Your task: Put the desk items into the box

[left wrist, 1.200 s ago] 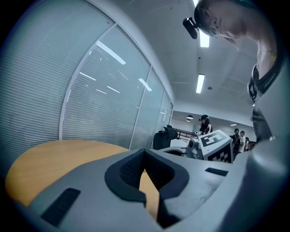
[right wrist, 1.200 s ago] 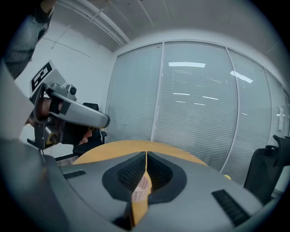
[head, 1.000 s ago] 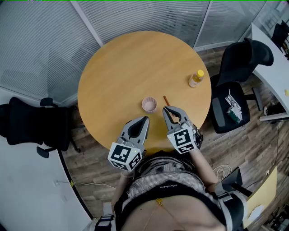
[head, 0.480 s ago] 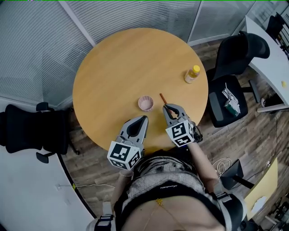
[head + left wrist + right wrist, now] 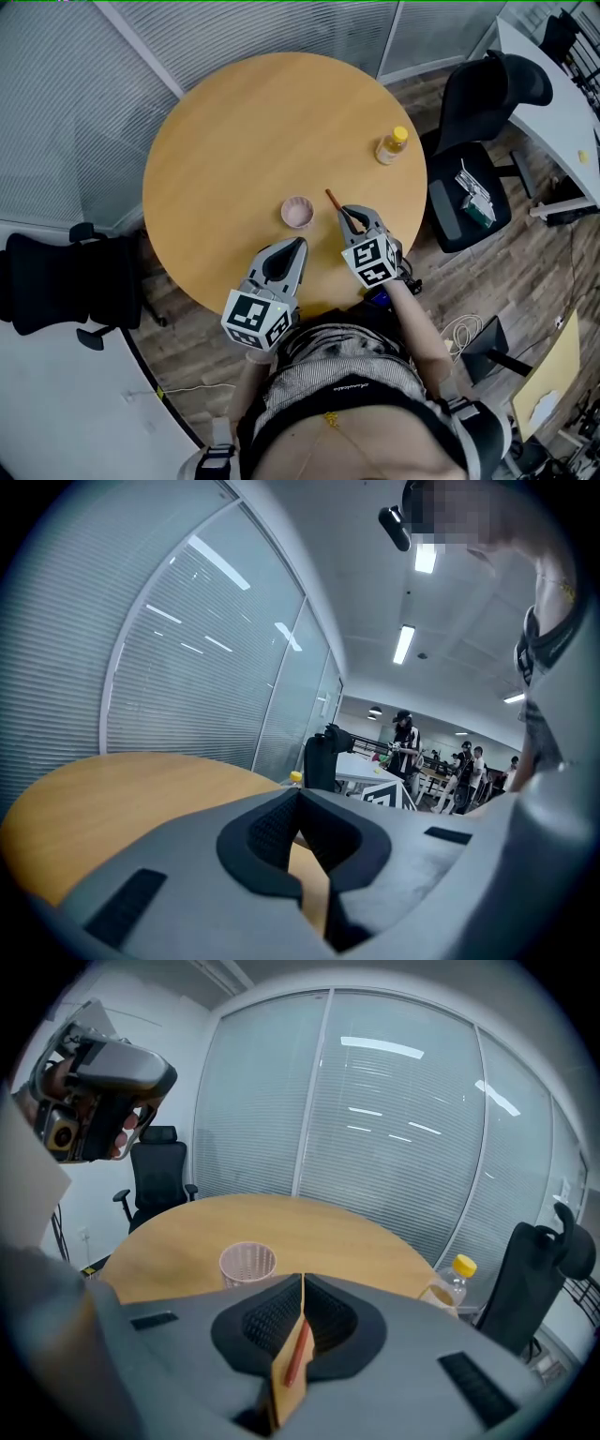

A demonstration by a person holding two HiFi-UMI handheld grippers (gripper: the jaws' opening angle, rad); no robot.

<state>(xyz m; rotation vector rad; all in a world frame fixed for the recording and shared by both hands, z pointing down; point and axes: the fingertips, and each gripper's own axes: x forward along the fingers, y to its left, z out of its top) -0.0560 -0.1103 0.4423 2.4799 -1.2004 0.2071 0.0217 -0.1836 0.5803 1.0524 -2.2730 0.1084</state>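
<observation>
On the round wooden table (image 5: 244,122) stands a small pink mesh cup (image 5: 297,212), which also shows in the right gripper view (image 5: 247,1265). A thin red-brown pencil (image 5: 332,199) lies flat to the right of the cup. My right gripper (image 5: 349,215) is shut, with its tips over the pencil's near end. Under its closed jaws (image 5: 302,1281) the pencil (image 5: 294,1356) lies on the wood and is not clamped. My left gripper (image 5: 299,245) is also shut and holds nothing (image 5: 299,791). It hovers over the table's near edge, below the cup.
A bottle with a yellow cap (image 5: 391,145) stands near the table's right edge. A black office chair (image 5: 483,122) is to the right, holding some papers, with a white desk (image 5: 548,84) beyond it. Another black chair (image 5: 56,281) stands on the left. Glass walls with blinds surround the table.
My right gripper has moved forward over the table until its tips reach the pencil's near end. The left gripper has barely moved. The head view has shifted slightly.
</observation>
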